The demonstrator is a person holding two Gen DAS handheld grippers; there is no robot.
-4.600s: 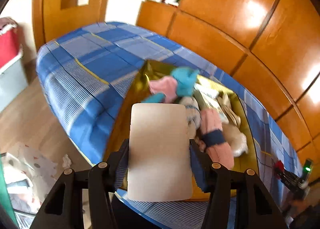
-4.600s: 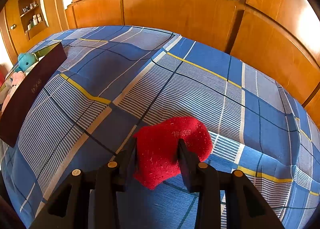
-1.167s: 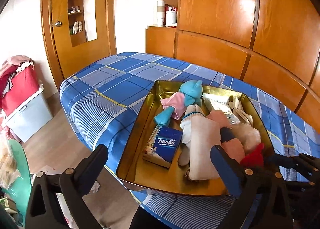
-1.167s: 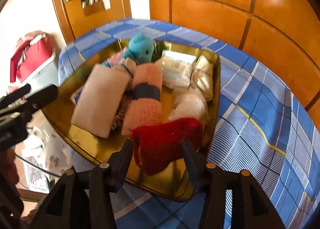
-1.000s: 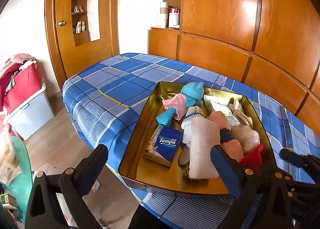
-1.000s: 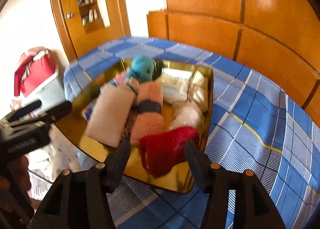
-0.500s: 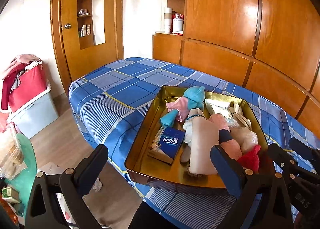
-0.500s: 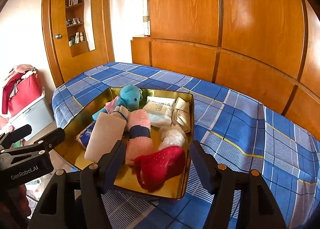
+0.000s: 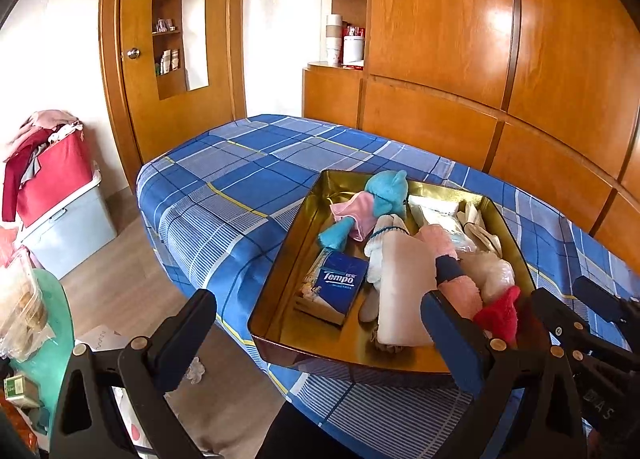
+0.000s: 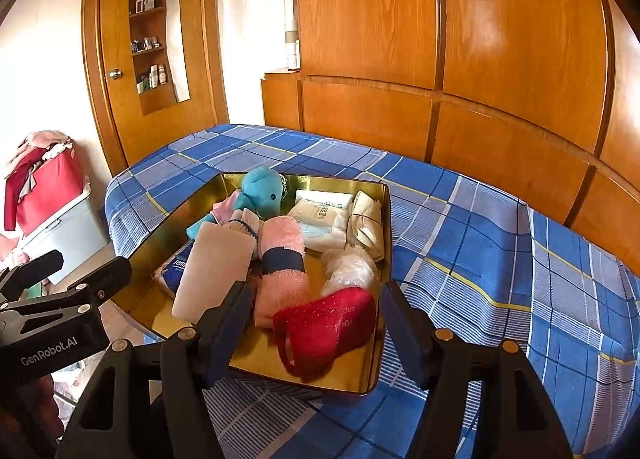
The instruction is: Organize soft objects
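Note:
A gold tray (image 9: 280, 291) (image 10: 378, 355) sits on the blue plaid bed. In it lie a red sock (image 10: 326, 329) (image 9: 498, 315), a beige pad (image 10: 214, 269) (image 9: 404, 287), a pink rolled towel (image 10: 282, 263), a teal plush toy (image 10: 262, 193) (image 9: 386, 191), a Tempo tissue pack (image 9: 340, 281) and white packets (image 10: 324, 215). My left gripper (image 9: 318, 333) is open and empty, held back from the tray's near edge. My right gripper (image 10: 314, 317) is open and empty, its jaws wide either side of the red sock, above and behind it.
The bed (image 9: 240, 167) stands against a wooden panel wall (image 10: 500, 79). A red laundry bag on a grey bin (image 9: 60, 195) stands on the floor at left. A wooden door (image 9: 160, 59) is behind. A green table edge with clutter (image 9: 36, 323) is at lower left.
Both grippers have drawn back and up from the tray. The red sock, earlier held in my right gripper, now lies free in the tray. The beige pad, earlier in my left gripper, also lies there.

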